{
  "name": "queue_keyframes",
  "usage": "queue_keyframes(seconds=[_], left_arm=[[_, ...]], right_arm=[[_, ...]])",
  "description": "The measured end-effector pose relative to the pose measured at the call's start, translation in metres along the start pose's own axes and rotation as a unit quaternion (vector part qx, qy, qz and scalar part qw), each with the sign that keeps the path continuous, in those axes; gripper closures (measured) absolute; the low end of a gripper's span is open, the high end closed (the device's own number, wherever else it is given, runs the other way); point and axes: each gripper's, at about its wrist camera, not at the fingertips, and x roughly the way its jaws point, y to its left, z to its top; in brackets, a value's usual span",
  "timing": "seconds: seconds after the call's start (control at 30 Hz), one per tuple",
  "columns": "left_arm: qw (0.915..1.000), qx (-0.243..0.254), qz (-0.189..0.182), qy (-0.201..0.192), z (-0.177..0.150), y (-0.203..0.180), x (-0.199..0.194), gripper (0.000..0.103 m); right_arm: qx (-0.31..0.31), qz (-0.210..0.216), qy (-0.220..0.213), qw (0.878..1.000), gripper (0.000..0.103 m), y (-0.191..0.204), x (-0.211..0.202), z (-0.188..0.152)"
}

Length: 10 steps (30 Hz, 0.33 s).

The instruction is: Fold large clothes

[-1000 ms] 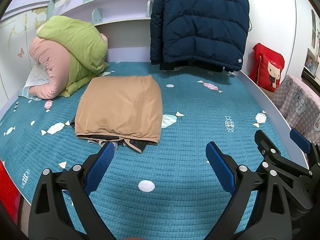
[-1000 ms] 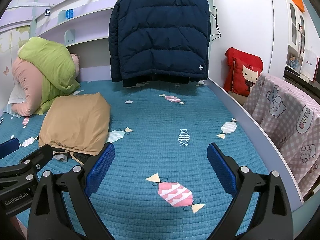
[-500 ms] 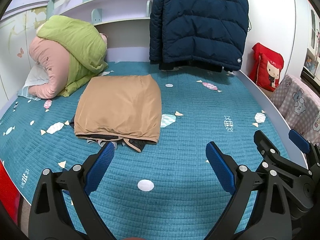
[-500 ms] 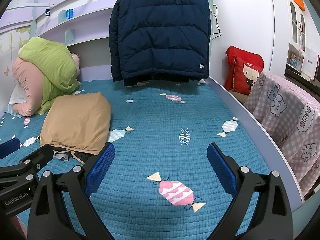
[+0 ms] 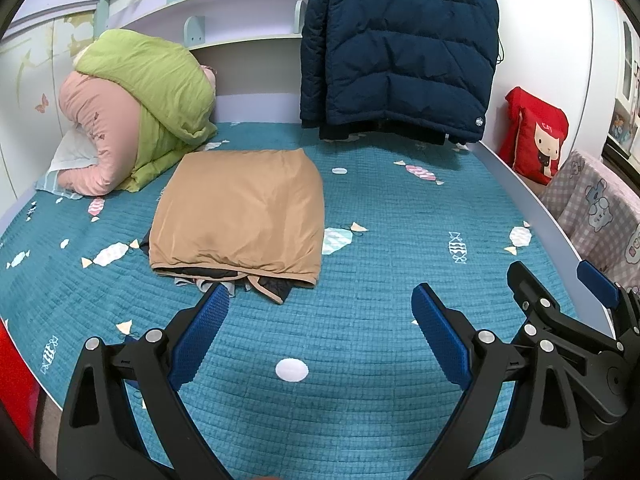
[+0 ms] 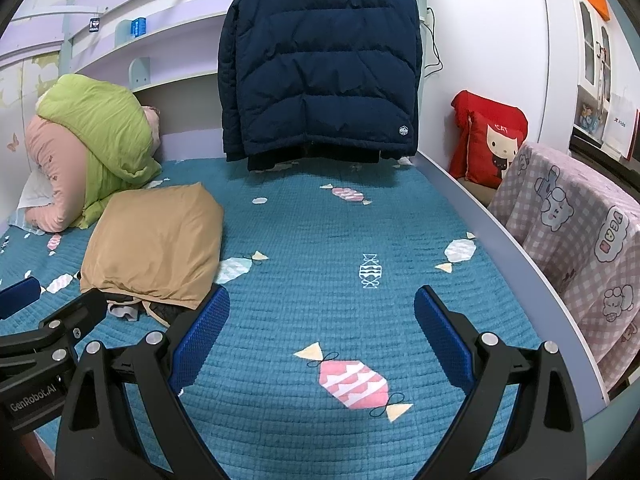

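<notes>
A tan garment (image 5: 240, 212) lies folded into a rectangle on the teal bedspread (image 5: 380, 240), with dark lining sticking out at its near edge. It also shows at the left of the right wrist view as the tan garment (image 6: 156, 244). My left gripper (image 5: 320, 316) hovers open just in front of that near edge, holding nothing. My right gripper (image 6: 322, 320) stands open over bare bedspread (image 6: 360, 240), to the right of the garment. A navy and yellow puffer jacket (image 5: 400, 48) hangs at the back of the bed.
A green and pink rolled quilt (image 5: 136, 108) fills the back left corner. A red cushion (image 5: 536, 136) and a pink checked blanket (image 6: 580, 240) sit beyond the bed's right rail (image 6: 500, 232). A shelf (image 5: 240, 36) runs above the headboard.
Both views have drifted very slightly; the garment and both grippers stay almost where they were, jaws still apart.
</notes>
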Motion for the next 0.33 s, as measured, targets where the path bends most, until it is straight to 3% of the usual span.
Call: queue_keyframes(seconds=[0.33], left_arm=[[0.9999, -0.011, -0.003, 0.006, -0.0003, 0.0013, 0.0000, 0.010]], right_arm=[[-0.001, 0.001, 0.000, 1.000, 0.013, -0.0008, 0.0005, 0.0003]])
